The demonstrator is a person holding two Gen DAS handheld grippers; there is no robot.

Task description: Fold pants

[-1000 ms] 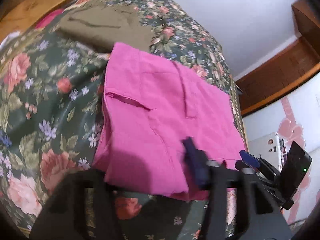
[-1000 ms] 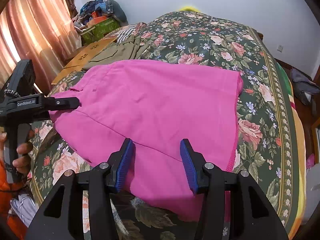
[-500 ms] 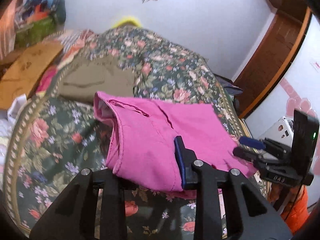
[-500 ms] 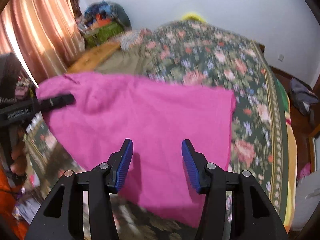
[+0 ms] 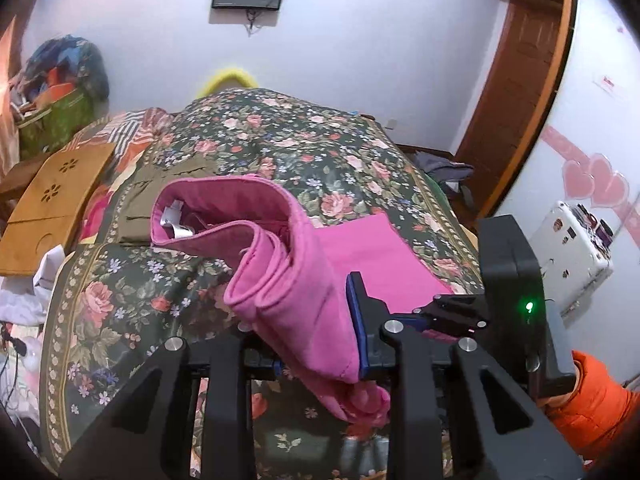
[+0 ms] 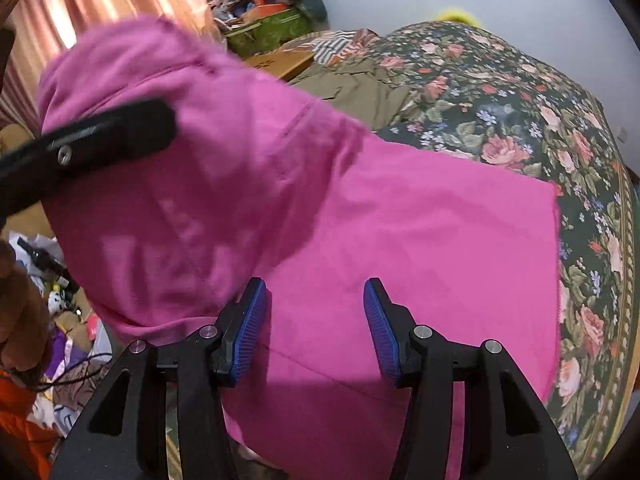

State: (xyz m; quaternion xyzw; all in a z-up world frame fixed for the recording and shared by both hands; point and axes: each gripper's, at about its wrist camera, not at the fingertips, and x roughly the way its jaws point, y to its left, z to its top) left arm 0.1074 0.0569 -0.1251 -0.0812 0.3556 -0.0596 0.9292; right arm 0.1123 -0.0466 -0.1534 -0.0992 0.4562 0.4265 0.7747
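Pink pants (image 5: 304, 280) lie on a floral bedspread (image 5: 280, 140). My left gripper (image 5: 320, 340) is shut on the waistband end of the pants and holds it lifted and curled above the bed; its left finger is hidden under the cloth. In the right wrist view the raised part of the pants (image 6: 200, 168) hangs from the left gripper's finger (image 6: 100, 140), and the rest lies flat on the bed (image 6: 540, 100). My right gripper (image 6: 316, 328) is open, just above the flat pink cloth near the bed's front edge. The right gripper also shows in the left wrist view (image 5: 460, 312).
Folded olive-brown pants (image 5: 160, 188) lie farther back on the bed. A wooden board (image 5: 52, 200) and a pile of bags (image 5: 60, 92) are at the left. A door (image 5: 516, 100) and a white case (image 5: 572, 248) stand at the right. Clutter lies on the floor at the left (image 6: 52, 280).
My left gripper has lifted the waistband end of the pink pants up off the bed and carried it toward the right gripper. The right gripper has stayed open over the cloth.
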